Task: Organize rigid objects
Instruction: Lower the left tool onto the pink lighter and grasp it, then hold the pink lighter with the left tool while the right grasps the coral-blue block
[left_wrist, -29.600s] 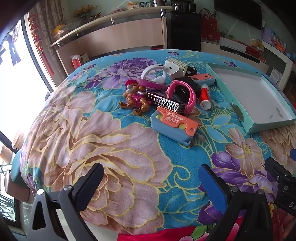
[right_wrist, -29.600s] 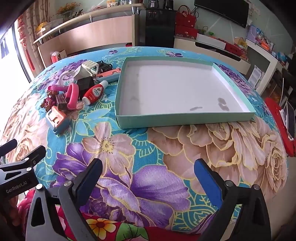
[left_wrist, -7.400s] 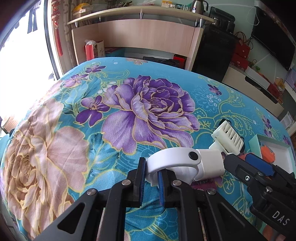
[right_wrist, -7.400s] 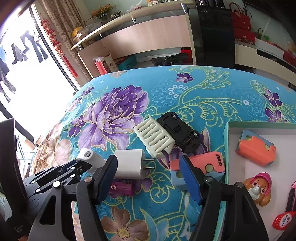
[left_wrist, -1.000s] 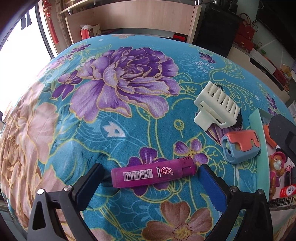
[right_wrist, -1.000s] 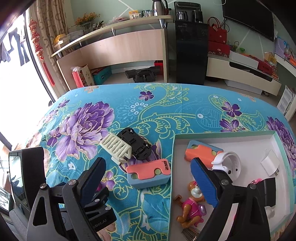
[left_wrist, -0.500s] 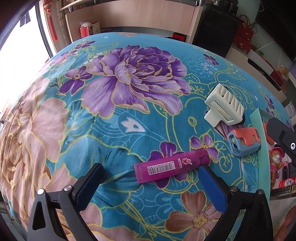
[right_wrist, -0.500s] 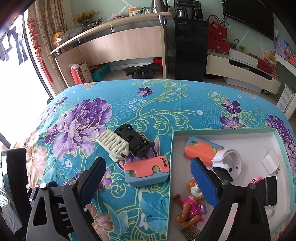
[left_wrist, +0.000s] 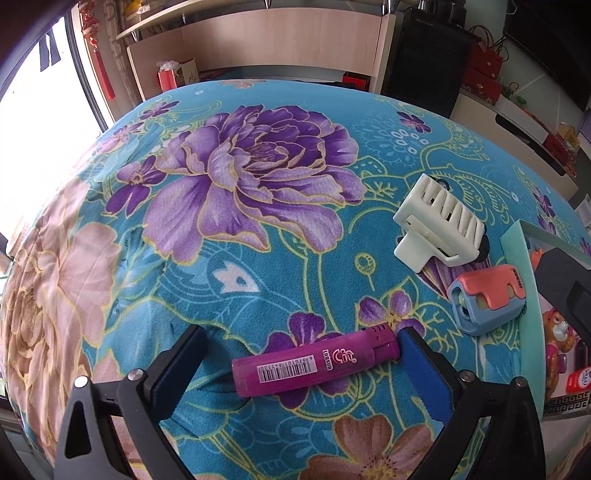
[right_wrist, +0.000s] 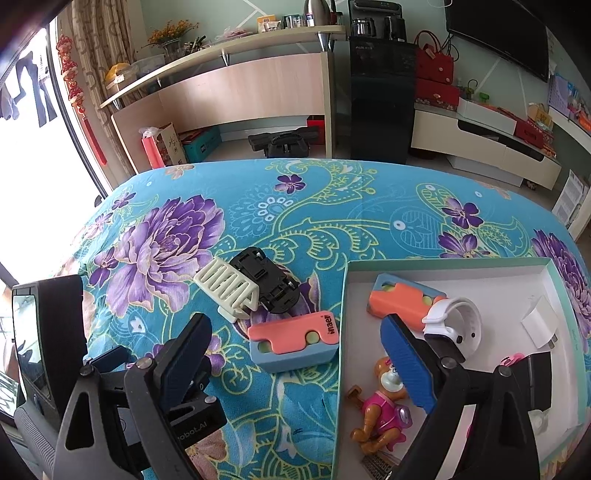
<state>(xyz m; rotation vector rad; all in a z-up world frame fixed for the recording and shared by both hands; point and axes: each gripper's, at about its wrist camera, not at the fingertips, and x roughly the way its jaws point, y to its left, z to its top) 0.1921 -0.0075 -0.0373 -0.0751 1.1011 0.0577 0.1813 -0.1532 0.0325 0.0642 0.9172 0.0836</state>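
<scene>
Left wrist view: your left gripper (left_wrist: 301, 363) is spread wide around the purple lighter (left_wrist: 316, 363), which lies flat on the floral cloth (left_wrist: 110, 258); its cap end sits right at the right finger (left_wrist: 424, 369), can't tell if it touches. The cream clip (left_wrist: 437, 230) hides most of something black behind it. The orange-and-blue cutter (left_wrist: 487, 299) sits just beside the tray (left_wrist: 517, 258), whose contents are cut off at the edge.

Right wrist view: your right gripper (right_wrist: 295, 354) is spread too, holding nothing. Its right finger (right_wrist: 410, 363) covers part of the toy pup (right_wrist: 384, 410) in the tray. The lighter isn't visible here.
</scene>
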